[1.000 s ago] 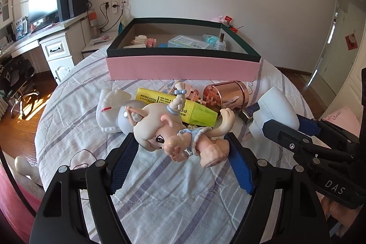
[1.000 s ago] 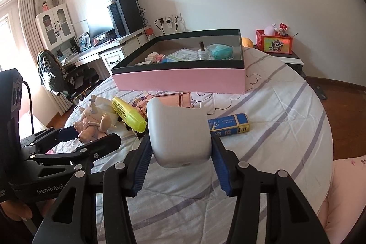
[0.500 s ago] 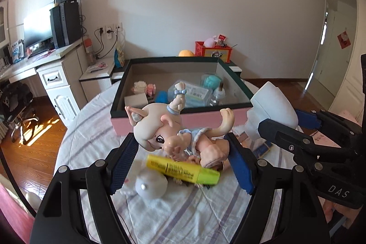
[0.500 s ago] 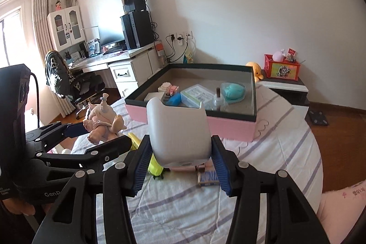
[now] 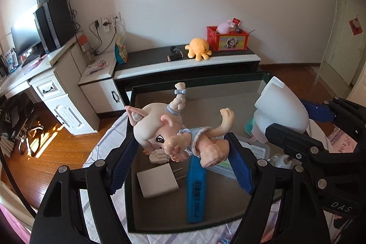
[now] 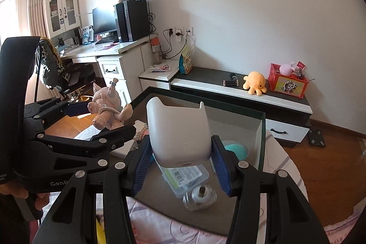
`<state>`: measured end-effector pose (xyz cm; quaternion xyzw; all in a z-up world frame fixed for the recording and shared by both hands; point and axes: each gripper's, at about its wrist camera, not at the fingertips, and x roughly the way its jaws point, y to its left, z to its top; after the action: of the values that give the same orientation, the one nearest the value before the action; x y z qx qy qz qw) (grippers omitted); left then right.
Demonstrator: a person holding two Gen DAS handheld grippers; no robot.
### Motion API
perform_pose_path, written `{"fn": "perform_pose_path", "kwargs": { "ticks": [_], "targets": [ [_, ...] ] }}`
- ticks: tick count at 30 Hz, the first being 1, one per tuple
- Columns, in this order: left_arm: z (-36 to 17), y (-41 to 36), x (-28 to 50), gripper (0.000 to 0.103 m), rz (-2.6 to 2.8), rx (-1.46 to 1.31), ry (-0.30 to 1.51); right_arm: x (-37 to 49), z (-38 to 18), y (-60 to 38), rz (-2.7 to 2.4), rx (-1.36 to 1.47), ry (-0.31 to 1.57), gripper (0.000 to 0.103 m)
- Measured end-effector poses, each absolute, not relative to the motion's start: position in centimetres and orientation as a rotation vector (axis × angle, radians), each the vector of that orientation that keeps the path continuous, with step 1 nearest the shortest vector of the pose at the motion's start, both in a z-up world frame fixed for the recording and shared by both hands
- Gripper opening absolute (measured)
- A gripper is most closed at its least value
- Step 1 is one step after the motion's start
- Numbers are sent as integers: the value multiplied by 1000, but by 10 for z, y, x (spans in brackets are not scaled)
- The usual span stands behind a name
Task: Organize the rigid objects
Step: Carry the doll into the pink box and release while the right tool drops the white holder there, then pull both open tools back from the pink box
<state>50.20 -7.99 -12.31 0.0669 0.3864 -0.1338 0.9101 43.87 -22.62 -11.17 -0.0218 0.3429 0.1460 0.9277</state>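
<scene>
Left jaws: the left gripper [image 5: 183,152] is clamped on a pale pink pig-eared doll figurine with a blue dress [image 5: 173,129], which lies sideways between the blue pads, head toward the left pad, feet toward the right one.
Right jaws: the right gripper [image 6: 180,166] is closed on a smooth white plastic cat-eared shell [image 6: 179,132], held upright with its two points upward.
Position: both held things hang above the open dark-green-rimmed box with a grey floor [image 5: 160,216]; the box sits on a bed with a striped white sheet [image 5: 100,148].
Under the doll: a flat white rectangular block [image 5: 157,182], a long blue rectangular case with a barcode [image 5: 195,191], and a small pale ridged piece [image 5: 157,156] lie on the box floor.
Under the shell: a clear plastic case with a green label [image 6: 185,177], a small clear glass bottle [image 6: 200,196] and a teal round object [image 6: 235,150].
Between the grippers: the right gripper and shell cross the right side of the left wrist view, hiding that part of the box.
Beyond the box: a low black-and-white cabinet [image 5: 187,65] with an orange plush octopus [image 5: 199,49] and a red toy crate [image 5: 226,38]; a white desk [image 5: 45,74] carries a monitor.
</scene>
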Motion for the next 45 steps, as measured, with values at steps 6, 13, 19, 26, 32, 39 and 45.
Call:
{"fn": "perform_pose_path", "kwargs": {
  "ticks": [6,13,19,26,32,39,45],
  "targets": [
    [-157,-90,545,51,-292,163,913,489,-140,-222,262,-94,828,53],
    [-176,-98,554,58,-265,166,963,506,-154,-222,248,-103,906,53],
    [-152,-80,522,91,-233,144,853,484,-144,-236,242,-27,857,62],
    [-98,-55,426,103,-161,89,599,398,-97,-236,235,9,677,82],
    [-74,-49,333,103,-127,87,465,304,-69,-230,190,23,536,89],
    [-63,-44,232,103,-113,61,390,207,-49,-223,126,17,410,103],
    [-52,-38,171,103,-97,39,346,145,-42,-221,83,39,355,103]
  ]
}}
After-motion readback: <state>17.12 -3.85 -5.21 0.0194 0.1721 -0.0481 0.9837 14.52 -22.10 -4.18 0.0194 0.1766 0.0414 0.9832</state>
